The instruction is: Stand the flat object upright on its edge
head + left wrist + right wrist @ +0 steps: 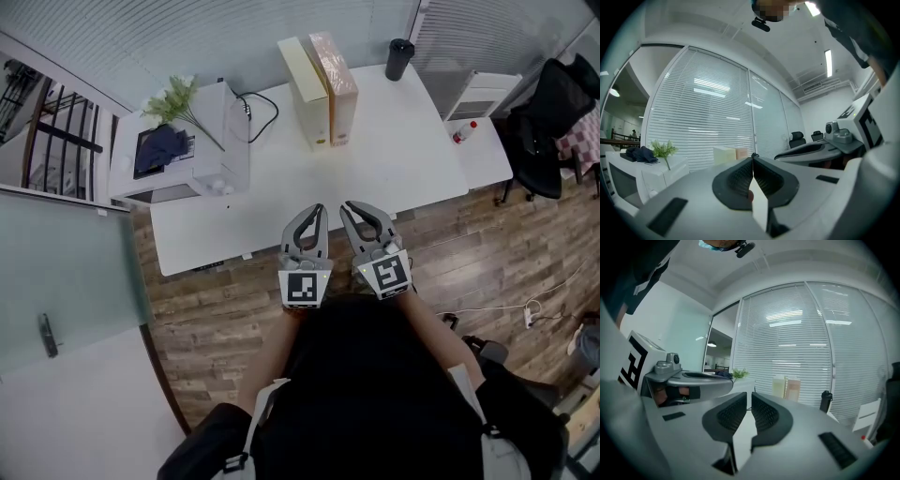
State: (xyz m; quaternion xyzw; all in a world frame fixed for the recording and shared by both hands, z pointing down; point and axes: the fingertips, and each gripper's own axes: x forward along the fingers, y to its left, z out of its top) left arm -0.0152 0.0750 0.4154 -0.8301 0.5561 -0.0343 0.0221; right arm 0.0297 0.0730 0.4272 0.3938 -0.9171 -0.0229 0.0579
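Under the bench (394,159), floor (202,319): brown wood boards, seen from high up.
Bench: big, white and flat. It holds a white machine, two boxes and a cup.
Person (375,394): dark top, at the bottom of the head view. Both arms reach toward the near edge of the bench.
White machine (217,131): sits on the left end of the bench. A dark blue cloth (159,148) lies on top, and a green plant (173,98) sits by the cloth.
Chair (548,112): black, on the floor at the far right.
Side table (483,155): small and white, just beside the right end of the bench.
Cream box (305,80): stands tall on its thin edge at the far side of the bench.
Peach box (336,75): stands the same way, touching the cream box on its right.
Left hand-held gripper (318,209): jaws pressed tight together, with nothing in them. It is over the near edge of the bench, well apart from the boxes.
Right hand-held gripper (359,207): just beside the left one. Its jaws are almost together, with a thin slit between them, and they hold nothing.
Cup (399,58): black and upright, at the far right corner of the bench, near the peach box but not touching.
Bottle (464,132): small, with a red cap, lying on the side table.
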